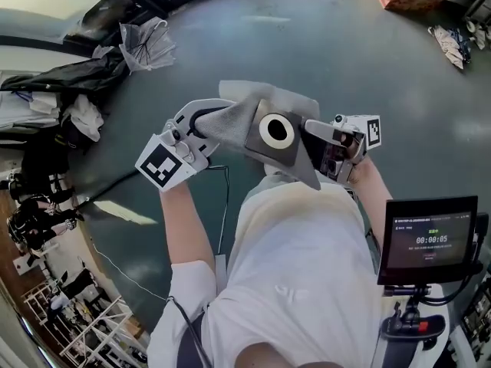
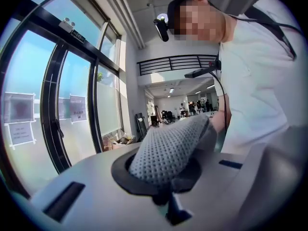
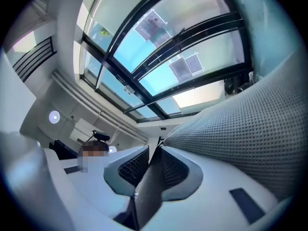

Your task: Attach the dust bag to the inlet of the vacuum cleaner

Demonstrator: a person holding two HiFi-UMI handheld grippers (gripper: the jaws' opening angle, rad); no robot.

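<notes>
The grey floor (image 1: 307,52) fills most of the head view. The person in the white shirt (image 1: 299,267) stands on it and looks down.

The bag (image 1: 238,117) is up in the air, in front of the chest, between my two grippers. It is grey cloth with a stiff grey card (image 1: 268,148) on it. The card has a round hole with a white ring (image 1: 276,131). The hole faces up at the camera.

My left gripper (image 1: 215,117) is closed on the bag. In the left gripper view a thick fold of dotted cloth (image 2: 168,148) fills the gap between the jaws of that gripper (image 2: 163,184), and they pinch it.

My right gripper (image 1: 313,131) is at the other side of the bag, next to the card. In the right gripper view its jaws (image 3: 151,177) are a little way apart. A thin edge of the bag (image 3: 149,186) stands between them. It lies close to one pad, and I can see a dark gap at the other pad, so it looks loose there. More of the bag (image 3: 250,124) bulges up on the right.

A small screen (image 1: 430,240) stands by the right arm. A folded umbrella (image 1: 146,44) lies on the floor far from the bag.
</notes>
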